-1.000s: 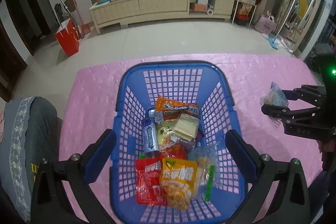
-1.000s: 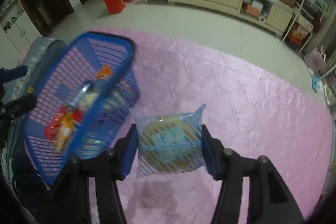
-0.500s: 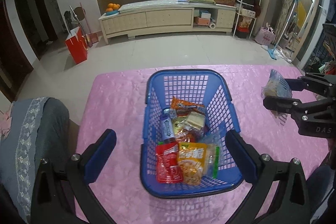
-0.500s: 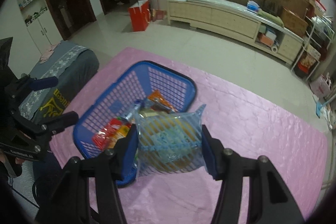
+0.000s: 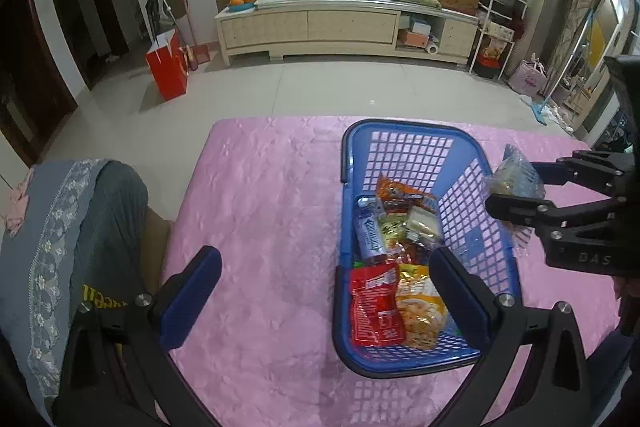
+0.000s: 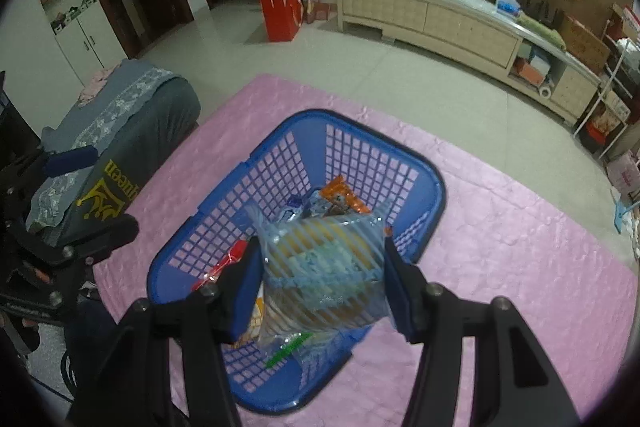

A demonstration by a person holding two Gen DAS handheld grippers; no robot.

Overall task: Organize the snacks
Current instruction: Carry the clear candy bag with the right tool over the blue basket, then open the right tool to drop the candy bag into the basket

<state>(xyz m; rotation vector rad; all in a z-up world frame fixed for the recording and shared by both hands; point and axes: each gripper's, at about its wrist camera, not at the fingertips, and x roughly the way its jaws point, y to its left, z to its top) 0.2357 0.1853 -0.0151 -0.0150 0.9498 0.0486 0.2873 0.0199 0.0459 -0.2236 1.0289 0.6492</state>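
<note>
A blue plastic basket stands on the pink tablecloth with several snack packs inside: a red pack, a yellow pack and an orange one. My right gripper is shut on a clear, blue-striped snack bag and hangs above the basket's near half. In the left wrist view that bag shows just past the basket's right wall, gripped by the right gripper. My left gripper stands open over the cloth, its right finger above the basket, with nothing between the fingers.
A grey cushioned seat borders the table's left side. Beyond the table lie a tiled floor, a red paper bag and a long cream cabinet. The cloth continues right of the basket.
The right gripper has carried the striped bag from beside the basket to over it. The left gripper has slid left, so the basket now lies under its right finger.
</note>
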